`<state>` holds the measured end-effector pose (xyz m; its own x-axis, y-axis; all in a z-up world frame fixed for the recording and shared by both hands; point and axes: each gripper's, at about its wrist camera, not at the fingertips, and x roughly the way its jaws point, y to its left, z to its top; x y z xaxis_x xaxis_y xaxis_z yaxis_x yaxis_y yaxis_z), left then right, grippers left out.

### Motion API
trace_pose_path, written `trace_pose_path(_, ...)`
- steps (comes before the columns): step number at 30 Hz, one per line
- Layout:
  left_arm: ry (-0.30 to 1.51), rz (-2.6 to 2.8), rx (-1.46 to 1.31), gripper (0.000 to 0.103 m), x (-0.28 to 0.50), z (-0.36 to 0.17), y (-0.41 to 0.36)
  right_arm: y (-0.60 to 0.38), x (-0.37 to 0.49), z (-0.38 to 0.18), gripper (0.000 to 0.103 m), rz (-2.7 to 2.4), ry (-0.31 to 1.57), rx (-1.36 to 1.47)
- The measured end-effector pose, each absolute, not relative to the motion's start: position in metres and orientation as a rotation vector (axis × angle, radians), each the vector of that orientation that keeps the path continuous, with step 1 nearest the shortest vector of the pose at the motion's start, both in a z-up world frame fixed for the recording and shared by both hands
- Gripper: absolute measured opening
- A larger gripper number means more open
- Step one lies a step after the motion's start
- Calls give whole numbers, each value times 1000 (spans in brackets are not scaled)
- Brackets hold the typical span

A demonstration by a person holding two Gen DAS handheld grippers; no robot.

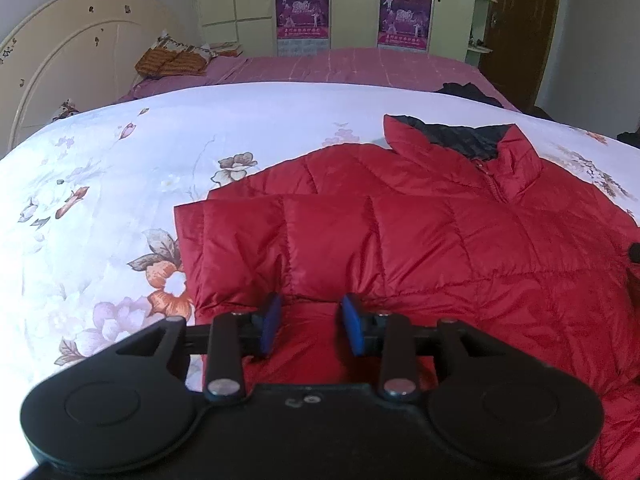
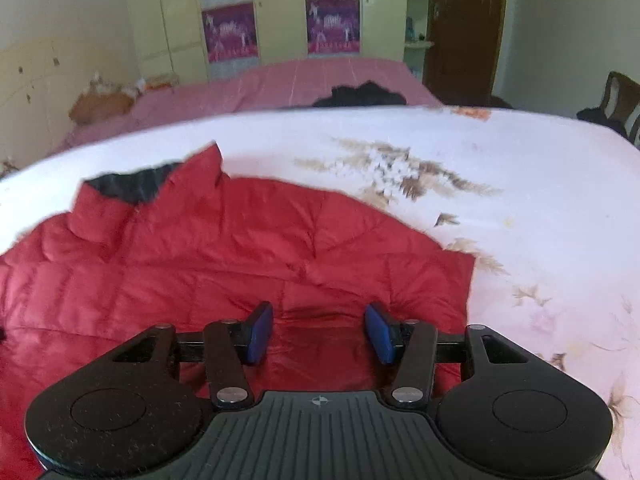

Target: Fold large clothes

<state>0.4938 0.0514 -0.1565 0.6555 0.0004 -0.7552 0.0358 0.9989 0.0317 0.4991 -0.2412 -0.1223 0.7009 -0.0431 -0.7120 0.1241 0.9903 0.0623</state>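
A red quilted puffer jacket with a dark lining at the collar lies flat on a white floral sheet. Its left sleeve is folded across the chest. My left gripper is open with blue pads and hovers over the jacket's lower left part, empty. In the right wrist view the jacket fills the left and middle, with its right edge folded inward. My right gripper is open and empty above the jacket's lower right part.
The white sheet covers the near part of a bed with a pink cover behind. A dark garment lies on the pink cover. Pillows, a cream headboard, wardrobes and a brown door stand behind.
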Motion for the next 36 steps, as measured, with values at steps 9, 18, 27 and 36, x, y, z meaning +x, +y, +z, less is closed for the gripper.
trace_pose_path(9,835,-12,47,46,470,-140,50,-224,457,-119,51,-91,760,-13)
trace_pose_path(18,850,-12,85,56,447,-157,44,-241,454,-154,51,-117,843,6)
trace_pose_path(27,876,29,59,59,443,-146,43,-261,454,-141,52,-40,872,75)
trace_pose_path(36,829,-26,8,76,368,-110,50,-267,381,-102,53,83,779,94)
